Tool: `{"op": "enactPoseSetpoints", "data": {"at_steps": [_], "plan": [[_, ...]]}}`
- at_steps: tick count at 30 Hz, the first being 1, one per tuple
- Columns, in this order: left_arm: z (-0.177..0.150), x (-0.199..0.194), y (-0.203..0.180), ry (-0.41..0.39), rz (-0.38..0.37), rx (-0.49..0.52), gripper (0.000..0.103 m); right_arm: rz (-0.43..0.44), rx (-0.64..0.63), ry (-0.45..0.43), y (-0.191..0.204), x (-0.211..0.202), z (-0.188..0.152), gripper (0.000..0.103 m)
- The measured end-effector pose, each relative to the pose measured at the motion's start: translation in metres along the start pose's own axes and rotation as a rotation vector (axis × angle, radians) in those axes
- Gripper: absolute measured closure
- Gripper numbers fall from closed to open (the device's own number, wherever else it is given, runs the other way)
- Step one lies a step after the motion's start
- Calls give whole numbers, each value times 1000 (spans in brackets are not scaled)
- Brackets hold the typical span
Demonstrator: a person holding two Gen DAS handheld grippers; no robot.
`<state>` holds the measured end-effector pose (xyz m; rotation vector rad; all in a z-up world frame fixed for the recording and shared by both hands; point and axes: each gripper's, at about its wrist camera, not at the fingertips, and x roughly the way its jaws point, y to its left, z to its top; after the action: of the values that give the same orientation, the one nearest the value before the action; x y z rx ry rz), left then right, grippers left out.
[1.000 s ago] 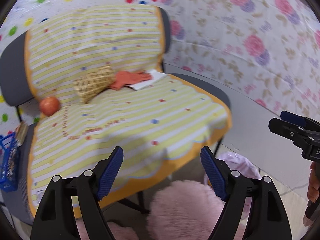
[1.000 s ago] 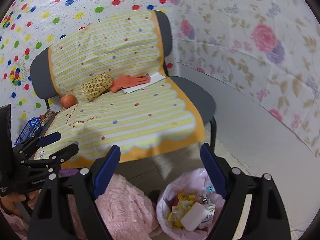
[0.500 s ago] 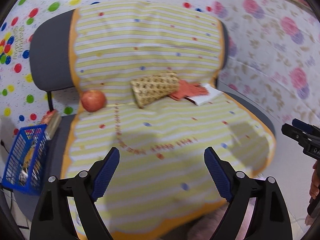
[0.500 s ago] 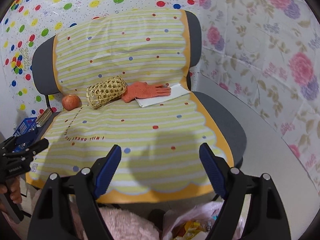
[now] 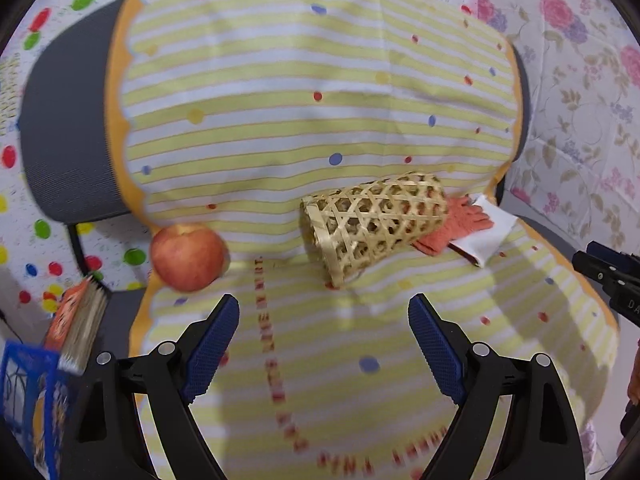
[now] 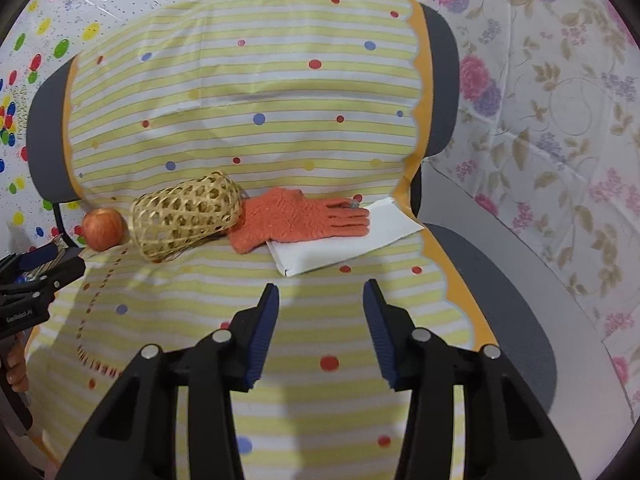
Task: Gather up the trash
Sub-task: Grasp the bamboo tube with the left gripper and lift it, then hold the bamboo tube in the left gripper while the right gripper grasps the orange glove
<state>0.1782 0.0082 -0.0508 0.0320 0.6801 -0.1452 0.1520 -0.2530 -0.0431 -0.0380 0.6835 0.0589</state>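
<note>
Both my grippers, left (image 5: 324, 344) and right (image 6: 320, 320), hold jaws apart, empty. White paper (image 6: 344, 240) lies flat, long axis left-right, under orange glove (image 6: 300, 218) whose fingers point right.

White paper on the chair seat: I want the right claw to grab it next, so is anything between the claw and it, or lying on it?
Nothing stands between the open right claw and the white paper's near edge. But the orange glove lies across the paper's far part, so pulling may drag it along.
</note>
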Motion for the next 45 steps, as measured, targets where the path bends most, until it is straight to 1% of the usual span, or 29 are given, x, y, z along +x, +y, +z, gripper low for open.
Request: {"op": "enactPoseSetpoints", "data": {"at_steps": [3,5,7,8,10,11,12,13,15,16,17,18,19,20,21,22,24,25,27,29,30,33,37,41,45], "plan": [[7,25,1,17,-18,-6,17,9,13,16,-2,21,8,57],[14,44,1,31,-31,-8,19,15,26,23,-5,28,10,53],[20,61,0,43,-41,-8,19,24,42,30,-8,33,11,45],[24,71,-1,55,-54,-10,19,28,46,32,-9,34,12,45],[31,84,-2,73,-93,-17,27,38,54,40,-13,35,11,44],[34,90,-4,81,-122,-20,28,40,55,44,-14,36,10,44],[36,93,-5,85,-149,-21,33,42,57,47,-16,36,9,44],[38,96,-6,93,-183,-23,43,40,58,51,-18,35,8,44],[38,92,-9,95,-208,-29,51,39,62,61,-21,35,8,44],[36,86,-12,85,-222,-27,63,42,62,65,-21,34,8,44],[34,78,-16,78,-255,-16,67,45,62,65,-22,33,7,44],[33,72,-20,72,-275,-5,77,46,57,66,-21,32,6,44],[31,62,-24,56,-289,11,83,45,50,67,-20,32,6,44],[29,49,-28,27,-277,28,84,46,43,68,-18,32,5,44],[27,40,-29,12,-267,40,90,49,40,69,-16,33,5,44],[25,30,-31,1,-254,48,98,51,39,69,-15,33,5,44],[20,9,-32,-28,-150,67,98,57,40,70,-12,35,5,44],[17,-1,-30,-45,-138,69,98,62,41,70,-10,36,5,44],[11,-19,-22,-70,-123,36,98,72,43,73,-7,38,3,44],[4,-35,-15,-95,-72,27,98,79,45,82,-4,41,1,40],[2,-39,-12,-101,-65,25,98,84,42,89,-1,43,0,37],[-8,-47,-1,-97,-60,-6,98,100,33,113,6,50,-1,36],[-19,-41,11,-64,-69,-53,98,113,6,113,20,62,7,36],[-26,-34,16,-49,-72,-78,98,104,-34,116,35,85,21,36],[-28,-33,18,-55,-65,-75,98,116,-77,135,51,118,37,36]]}}
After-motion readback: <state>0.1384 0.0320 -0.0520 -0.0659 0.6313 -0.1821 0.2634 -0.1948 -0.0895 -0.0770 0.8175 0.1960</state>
